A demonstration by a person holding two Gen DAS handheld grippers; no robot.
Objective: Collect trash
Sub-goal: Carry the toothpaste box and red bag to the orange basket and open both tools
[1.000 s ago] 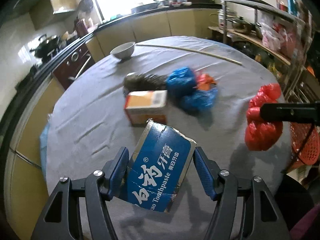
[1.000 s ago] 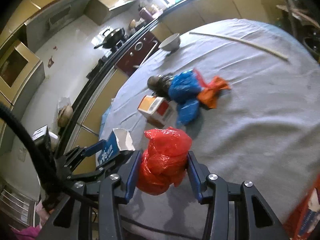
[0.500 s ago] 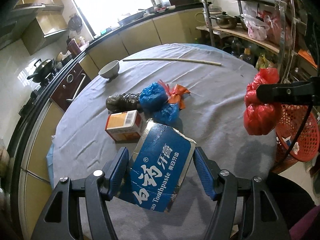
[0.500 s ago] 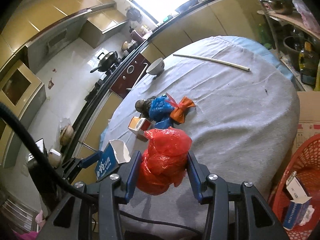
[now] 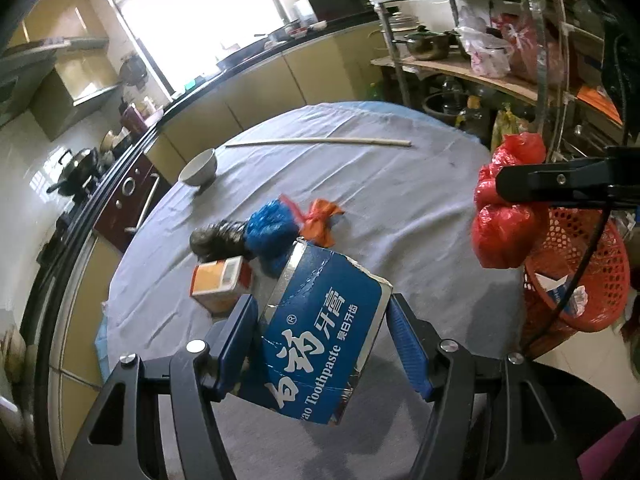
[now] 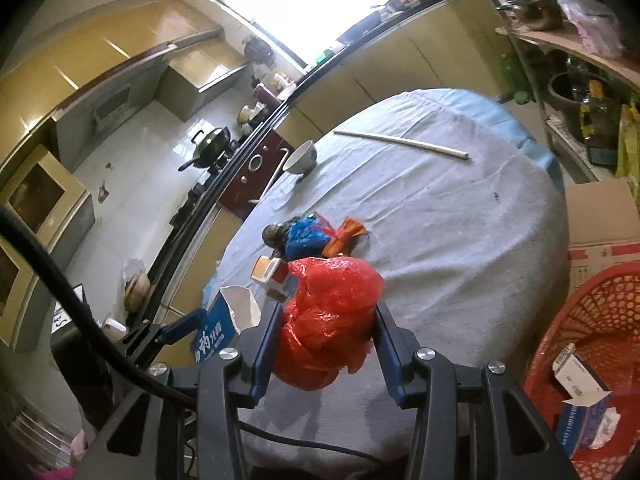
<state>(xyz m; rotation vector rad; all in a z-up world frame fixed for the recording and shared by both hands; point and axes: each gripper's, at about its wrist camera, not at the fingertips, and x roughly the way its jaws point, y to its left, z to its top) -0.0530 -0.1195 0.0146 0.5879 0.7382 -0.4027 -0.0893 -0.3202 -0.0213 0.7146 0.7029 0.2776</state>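
My left gripper point(image 5: 320, 344) is shut on a blue toothpaste box point(image 5: 320, 344), held above the near edge of the round grey table point(image 5: 400, 184). My right gripper point(image 6: 326, 336) is shut on a crumpled red plastic bag point(image 6: 328, 316); that bag also shows in the left wrist view point(image 5: 504, 216), near a red mesh basket point(image 5: 580, 264). The basket point(image 6: 600, 320) sits on the floor at the right and holds a small box and paper. On the table lie an orange box point(image 5: 220, 280), a blue bag point(image 5: 272, 232), an orange bag point(image 5: 320, 220) and a dark bag point(image 5: 216, 240).
A white bowl point(image 5: 199, 166) and a long wooden stick point(image 5: 320, 142) lie on the far side of the table. A cardboard box point(image 6: 600, 216) stands beyond the basket. A metal shelf rack point(image 5: 480, 60) with pots stands at the right; kitchen counters run behind.
Both grippers have pulled back and up from the table with their loads. The table items look smaller, and the red basket has come into view at the right.
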